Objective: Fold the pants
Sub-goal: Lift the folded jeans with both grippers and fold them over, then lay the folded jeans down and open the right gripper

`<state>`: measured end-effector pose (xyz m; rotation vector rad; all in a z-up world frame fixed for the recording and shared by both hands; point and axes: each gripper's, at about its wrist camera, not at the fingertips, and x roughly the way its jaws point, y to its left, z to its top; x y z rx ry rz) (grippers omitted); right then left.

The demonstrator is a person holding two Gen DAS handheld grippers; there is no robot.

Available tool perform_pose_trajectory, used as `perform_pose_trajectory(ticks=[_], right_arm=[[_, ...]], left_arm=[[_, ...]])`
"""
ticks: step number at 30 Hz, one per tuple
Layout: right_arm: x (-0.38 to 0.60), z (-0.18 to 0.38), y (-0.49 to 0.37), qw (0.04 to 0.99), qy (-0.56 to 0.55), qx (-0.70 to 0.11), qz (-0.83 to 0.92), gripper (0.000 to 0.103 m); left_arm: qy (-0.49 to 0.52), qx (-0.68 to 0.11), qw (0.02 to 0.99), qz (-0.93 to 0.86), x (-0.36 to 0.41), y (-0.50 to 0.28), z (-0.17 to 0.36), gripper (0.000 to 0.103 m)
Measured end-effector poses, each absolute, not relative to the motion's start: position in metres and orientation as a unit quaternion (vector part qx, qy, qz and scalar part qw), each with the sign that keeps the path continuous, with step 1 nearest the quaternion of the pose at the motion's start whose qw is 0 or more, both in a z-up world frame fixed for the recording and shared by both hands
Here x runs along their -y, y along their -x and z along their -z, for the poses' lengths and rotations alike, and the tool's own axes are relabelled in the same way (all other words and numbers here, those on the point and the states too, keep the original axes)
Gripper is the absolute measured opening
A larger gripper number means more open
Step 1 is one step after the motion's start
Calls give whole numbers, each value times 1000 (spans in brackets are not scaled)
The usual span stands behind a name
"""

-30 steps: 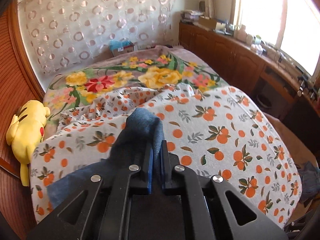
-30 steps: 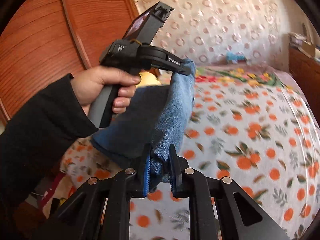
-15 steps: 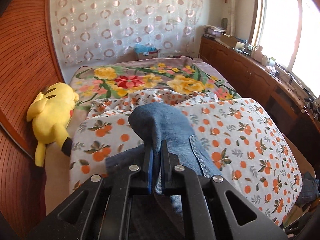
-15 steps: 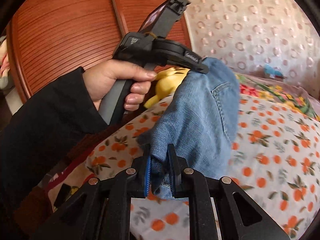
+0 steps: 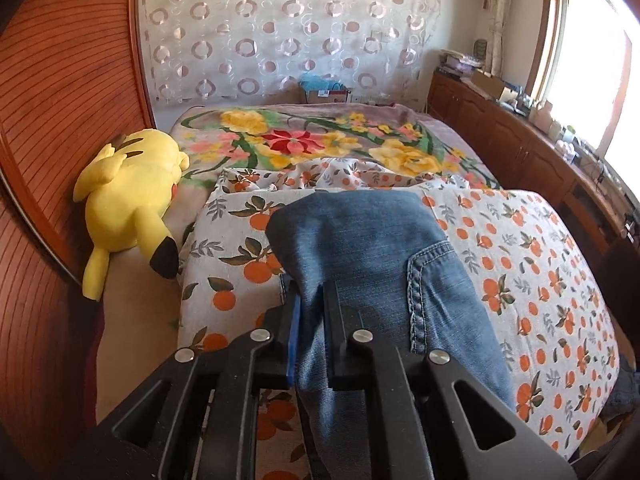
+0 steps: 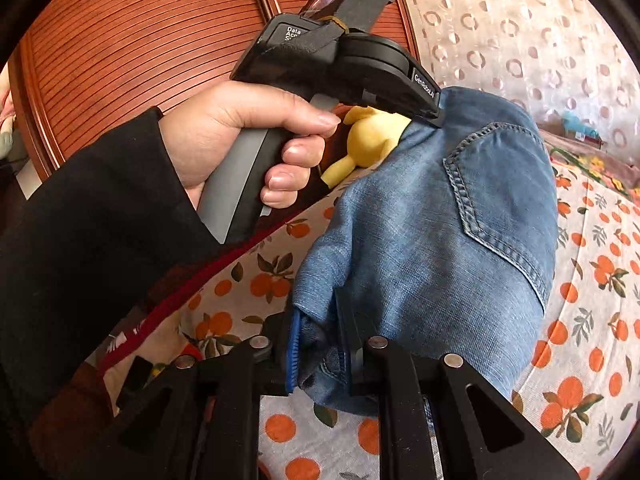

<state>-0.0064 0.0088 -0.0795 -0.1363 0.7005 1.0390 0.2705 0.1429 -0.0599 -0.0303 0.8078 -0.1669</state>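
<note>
The pants are blue jeans (image 5: pixel 372 248), lifted above the bed with a back pocket showing. My left gripper (image 5: pixel 310 304) is shut on one edge of the jeans; the denim hangs over its fingers. My right gripper (image 6: pixel 318 336) is shut on another bunched edge of the same jeans (image 6: pixel 440 240). In the right wrist view the left gripper (image 6: pixel 424 112) is held by a hand in a black sleeve, up and to the left, and the denim spans between the two grippers.
The bed has an orange-print sheet (image 5: pixel 520 248) and a floral blanket (image 5: pixel 320 140) farther back. A yellow plush toy (image 5: pixel 132 200) lies at the bed's left edge by the wooden wall (image 5: pixel 60 120). Wooden cabinets (image 5: pixel 520 148) and a window run along the right.
Both grippers have moved toward the left side of the bed, with the jeans held between them. The denim has spread wider, and the back pocket now shows.
</note>
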Motion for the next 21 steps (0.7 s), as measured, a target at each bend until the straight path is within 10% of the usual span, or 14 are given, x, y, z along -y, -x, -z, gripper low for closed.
perform_pose_trajectory(ticks=[12, 21], right_arm=[[63, 34, 20, 840, 43, -277, -464, 34], [87, 49, 5, 870, 46, -290, -395, 34]], left_arm=[[-16, -337, 936, 98, -134, -198, 31, 40], [-32, -327, 935, 135, -101, -146, 42, 43]])
